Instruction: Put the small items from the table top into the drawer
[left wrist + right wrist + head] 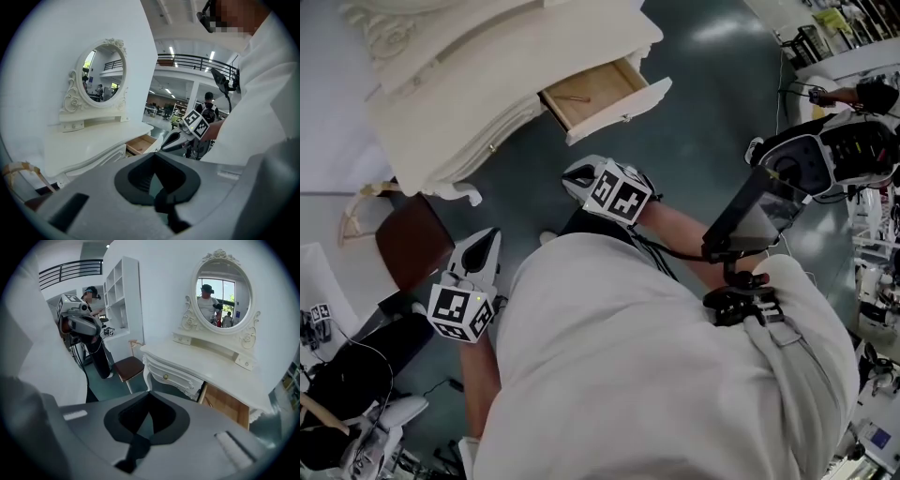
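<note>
The white dressing table stands ahead with its wooden drawer pulled open; a thin brown item lies inside. The drawer also shows in the left gripper view and the right gripper view. I see no small items on the table top. My left gripper hangs shut and empty over the floor, short of the table's front. My right gripper is shut on nothing, a little below the drawer. In their own views the left gripper and the right gripper have jaws meeting.
A brown-seated stool stands left of the left gripper. An oval mirror rises at the table's back. White shelving lines the wall. Equipment and cables crowd the right side. A person stands in the background.
</note>
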Available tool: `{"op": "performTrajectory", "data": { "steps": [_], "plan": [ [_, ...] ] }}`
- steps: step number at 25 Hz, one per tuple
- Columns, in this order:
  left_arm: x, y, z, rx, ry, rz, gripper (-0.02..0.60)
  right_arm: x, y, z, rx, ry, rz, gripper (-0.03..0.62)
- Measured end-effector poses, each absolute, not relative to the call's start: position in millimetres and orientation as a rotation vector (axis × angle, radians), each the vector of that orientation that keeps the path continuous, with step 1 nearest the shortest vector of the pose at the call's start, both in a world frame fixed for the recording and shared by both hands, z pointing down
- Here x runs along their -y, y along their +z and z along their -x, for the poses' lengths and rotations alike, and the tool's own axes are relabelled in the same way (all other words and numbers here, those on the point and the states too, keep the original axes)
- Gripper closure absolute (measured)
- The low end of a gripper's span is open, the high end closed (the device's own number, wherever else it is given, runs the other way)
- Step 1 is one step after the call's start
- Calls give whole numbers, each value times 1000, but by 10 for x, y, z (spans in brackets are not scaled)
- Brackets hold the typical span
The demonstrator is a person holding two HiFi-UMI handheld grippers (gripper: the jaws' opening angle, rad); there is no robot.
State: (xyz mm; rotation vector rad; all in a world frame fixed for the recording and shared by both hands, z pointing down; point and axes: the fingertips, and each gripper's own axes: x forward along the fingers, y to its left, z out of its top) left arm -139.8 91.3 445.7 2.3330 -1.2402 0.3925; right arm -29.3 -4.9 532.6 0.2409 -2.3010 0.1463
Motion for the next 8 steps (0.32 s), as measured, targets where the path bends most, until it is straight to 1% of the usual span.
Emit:
{"op": "performTrajectory", "data": {
  "steps": [8],
  "plan": [
    [-830, 4393, 1426, 1232, 401, -2345, 581, 131, 5277, 309, 2296, 133, -244, 594]
  ]
}}
